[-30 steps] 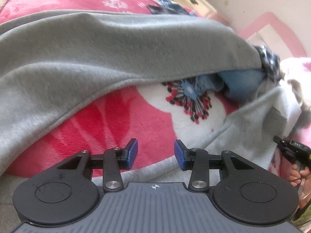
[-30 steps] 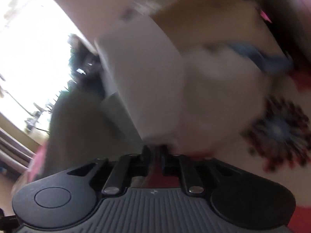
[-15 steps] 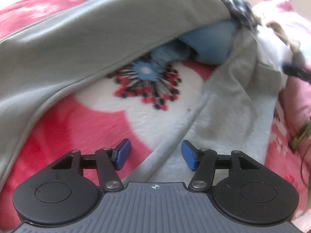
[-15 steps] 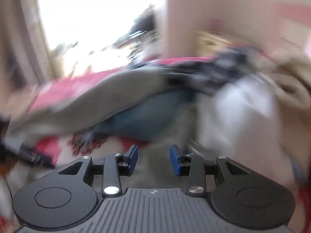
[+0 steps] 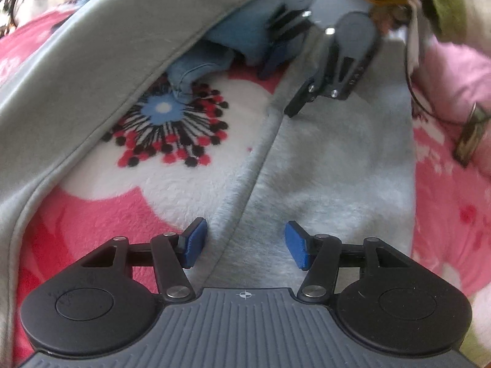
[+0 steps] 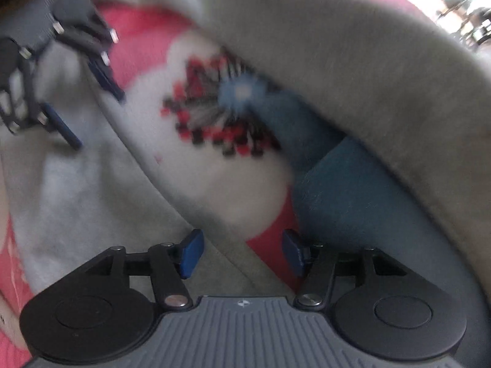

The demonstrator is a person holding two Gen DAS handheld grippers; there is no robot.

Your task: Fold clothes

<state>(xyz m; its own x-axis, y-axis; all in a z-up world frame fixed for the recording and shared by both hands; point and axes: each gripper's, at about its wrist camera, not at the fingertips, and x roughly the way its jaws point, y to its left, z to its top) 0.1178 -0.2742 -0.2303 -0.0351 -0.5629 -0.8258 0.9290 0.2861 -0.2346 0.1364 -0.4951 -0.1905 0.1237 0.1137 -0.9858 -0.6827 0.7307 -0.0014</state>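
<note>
Left tool point(image 5: 244, 247): jaws apart, nothing clamped between the blue pads point(image 5: 194, 242); slight closing just registered. Positioned above the edge of the grey garment point(image 5: 322, 165), with the garment's hem line passing between the 2 pads. Contact between pads and fabric: cannot tell.

Right tool point(image 6: 241, 253): jaws apart, just opening, nothing gripped. Aimed down at the same garment edge point(image 6: 190, 214), with a strip of pink blanket and blue cloth point(image 6: 353, 196) beneath the right-hand pad. View blurred.

Grey garment: spread on a bed over a pink floral blanket point(image 5: 172, 159). 1 section lying flat along the right of the left wrist view; a 2nd, larger fold point(image 5: 101, 61) draped across the upper left, partly covering the blue cloth point(image 5: 233, 43). Blanket flower print point(image 5: 167, 128) exposed between the 2 grey sections.

Right tool also visible in the left wrist view point(image 5: 288, 89), at the far end of the flat section, fingers pointing down at the fabric. Left tool likewise visible in the right wrist view point(image 6: 95, 116), upper left, above the pale grey fabric.

Sleeve of the person point(image 5: 442, 3), green, at the upper right corner.
</note>
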